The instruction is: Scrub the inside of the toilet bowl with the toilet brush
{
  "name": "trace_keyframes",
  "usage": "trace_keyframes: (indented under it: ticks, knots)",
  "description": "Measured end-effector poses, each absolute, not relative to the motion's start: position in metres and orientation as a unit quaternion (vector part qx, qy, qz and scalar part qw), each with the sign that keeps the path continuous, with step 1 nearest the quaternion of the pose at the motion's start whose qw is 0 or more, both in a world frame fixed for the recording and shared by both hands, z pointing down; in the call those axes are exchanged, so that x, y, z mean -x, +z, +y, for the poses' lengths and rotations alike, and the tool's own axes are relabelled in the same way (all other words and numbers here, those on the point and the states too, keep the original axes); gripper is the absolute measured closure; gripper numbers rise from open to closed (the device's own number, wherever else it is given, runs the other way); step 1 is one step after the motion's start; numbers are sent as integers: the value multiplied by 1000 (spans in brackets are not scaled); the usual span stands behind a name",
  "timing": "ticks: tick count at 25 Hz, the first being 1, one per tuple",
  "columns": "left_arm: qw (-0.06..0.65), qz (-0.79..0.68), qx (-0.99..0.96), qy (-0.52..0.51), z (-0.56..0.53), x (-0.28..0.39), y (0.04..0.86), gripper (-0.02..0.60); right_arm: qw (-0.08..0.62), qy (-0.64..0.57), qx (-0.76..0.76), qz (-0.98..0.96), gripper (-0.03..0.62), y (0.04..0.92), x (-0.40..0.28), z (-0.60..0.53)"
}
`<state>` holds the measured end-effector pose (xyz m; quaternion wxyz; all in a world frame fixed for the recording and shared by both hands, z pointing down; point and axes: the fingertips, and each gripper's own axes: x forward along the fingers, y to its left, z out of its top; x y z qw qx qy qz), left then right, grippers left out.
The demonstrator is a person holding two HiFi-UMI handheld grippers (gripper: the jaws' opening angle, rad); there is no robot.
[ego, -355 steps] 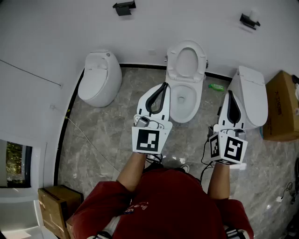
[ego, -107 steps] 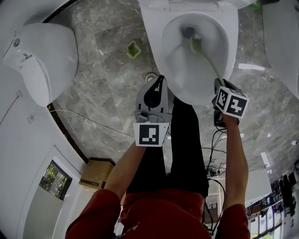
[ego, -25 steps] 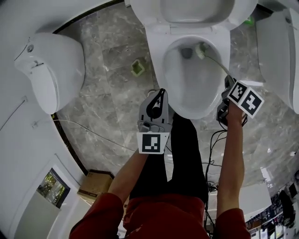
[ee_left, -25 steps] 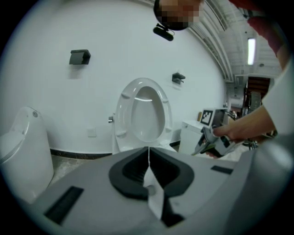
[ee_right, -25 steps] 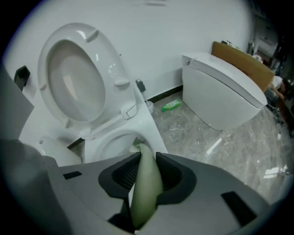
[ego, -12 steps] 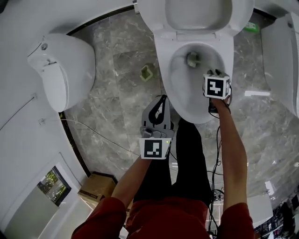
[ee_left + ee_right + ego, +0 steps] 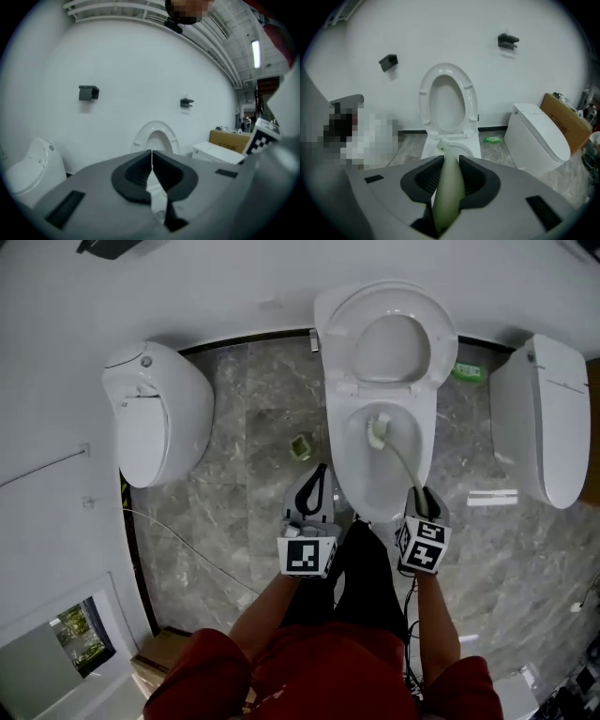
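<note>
The white toilet bowl [image 7: 382, 479] stands open in the middle, its lid [image 7: 385, 341] raised against the wall. My right gripper [image 7: 422, 491] hovers at the bowl's front rim, shut on the pale green handle of the toilet brush [image 7: 448, 187]. The thin shaft runs forward and the brush head [image 7: 379, 428] sits over the back of the bowl, also visible as the brush head [image 7: 442, 148] in the right gripper view. My left gripper [image 7: 321, 469] hangs left of the bowl over the floor. Its jaws [image 7: 151, 157] are shut with nothing between them.
A closed white toilet [image 7: 157, 423] stands to the left and another closed toilet [image 7: 547, 418] to the right. A small green brush holder [image 7: 301, 447] sits on the grey floor left of the bowl, a green bottle [image 7: 467, 372] near the wall. A cardboard box [image 7: 565, 121] is far right.
Both grippers have risen. The right gripper has drawn back from above the bowl to its front rim, and the brush head has stayed over the bowl. The head view has pulled back.
</note>
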<state>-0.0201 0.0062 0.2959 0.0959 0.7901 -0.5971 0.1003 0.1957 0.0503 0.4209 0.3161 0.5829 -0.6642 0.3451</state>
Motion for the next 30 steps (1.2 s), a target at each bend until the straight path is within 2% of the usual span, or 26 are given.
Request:
trace_keyframes:
  ticks: [3,10,16,20,23,30]
  knots:
    - [83,-599,-791,91,21,35,243,584,275,308,-609,-677,494,344,-188,69]
    - [45,-602,-797,28,48,64,109,584,209,111,-677,-697,496,154,-187,70]
    - [-29,-603,-797,-10,73,72,8,584,134,-12,-698,-703,494,34,-185,70]
    - [-92,-616,-781,-33,77,68,-46,584,86,-80,-699,-705,494,-26,-191,65]
    - [-113,-620,-775,-54,82,62,-75,584,59,-107,-695,-708,494,-60,-196,68]
    - [-156,-612,-773,-54,86,34,-97,584,27,-115,-686,-718,494,-84,-213,65]
